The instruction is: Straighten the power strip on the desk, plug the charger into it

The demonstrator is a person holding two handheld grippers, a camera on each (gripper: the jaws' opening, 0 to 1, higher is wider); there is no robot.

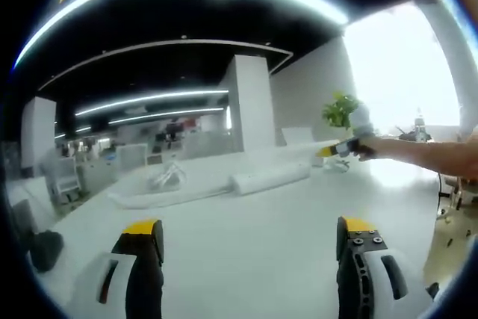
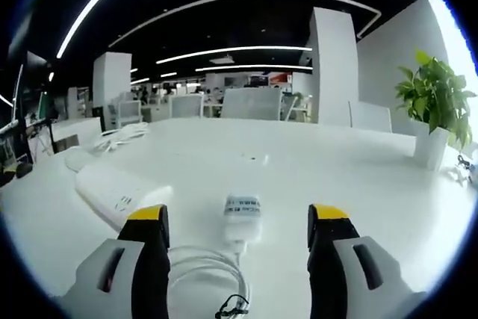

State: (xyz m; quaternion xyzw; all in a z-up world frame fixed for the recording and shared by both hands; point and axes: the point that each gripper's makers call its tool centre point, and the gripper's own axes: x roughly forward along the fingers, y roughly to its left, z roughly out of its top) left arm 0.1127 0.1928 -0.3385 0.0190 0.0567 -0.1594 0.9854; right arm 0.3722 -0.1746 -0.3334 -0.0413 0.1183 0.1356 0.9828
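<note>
Where the right gripper view begins, at its lower edge, the right gripper (image 2: pixel 237 225) shows two yellow-tipped fingers standing wide apart, holding nothing. Between them on the white worktop (image 2: pixel 314 169) lies the white charger (image 2: pixel 243 216), its printed label facing up, and its white cable (image 2: pixel 200 268) curls in loops toward the camera. Just beside the left-hand finger, the white power strip (image 2: pixel 118 190) lies at an angle, not touching the charger. Farther back on the left, a loose bundle of white cord (image 2: pixel 118 137) rests on the worktop; it may be the strip's own lead, though the view is too small to be sure. At the far right stands a potted plant (image 2: pixel 435 106) with green leaves in a white pot.

In the left gripper view, the left gripper (image 1: pixel 250 240) also has its yellow-tipped fingers set well apart and empty above bare worktop. Beyond them, near the middle, the power strip (image 1: pixel 270 177) appears as a long white bar with its cord (image 1: pixel 166 183) trailing to the left. At the right edge, a person's forearm (image 1: pixel 426 153) reaches in, holding the right gripper (image 1: pixel 351 146), with the plant (image 1: pixel 340 112) behind it.
</note>
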